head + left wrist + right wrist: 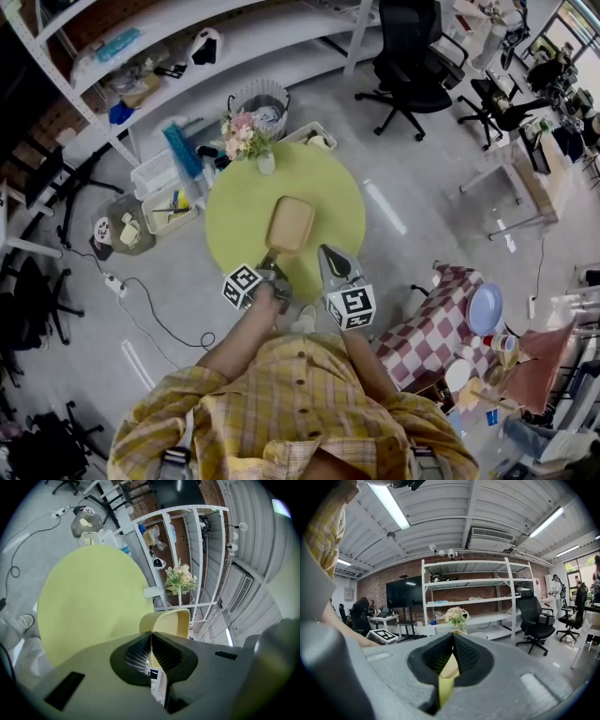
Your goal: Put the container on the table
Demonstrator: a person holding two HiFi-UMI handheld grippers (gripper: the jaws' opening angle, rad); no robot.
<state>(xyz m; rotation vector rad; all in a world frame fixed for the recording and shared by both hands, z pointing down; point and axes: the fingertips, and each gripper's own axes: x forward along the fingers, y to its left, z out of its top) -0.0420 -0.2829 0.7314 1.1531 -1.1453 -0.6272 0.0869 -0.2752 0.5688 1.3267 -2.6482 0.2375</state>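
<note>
container [169, 622] juts forward from the left claw [151, 635], its rim pinched.

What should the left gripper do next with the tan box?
Probably ease the container down onto the green table. The left gripper has its fingers shut on the rim, and the container seems not set down yet.

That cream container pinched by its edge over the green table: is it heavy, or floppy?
Probably light: the left gripper holds the container by one thin wall alone. Likely stiff too, since its boxy shape shows no sag or bend. It looks broad rather than tall, so it should sit steadily on the table rather than tip.
</note>
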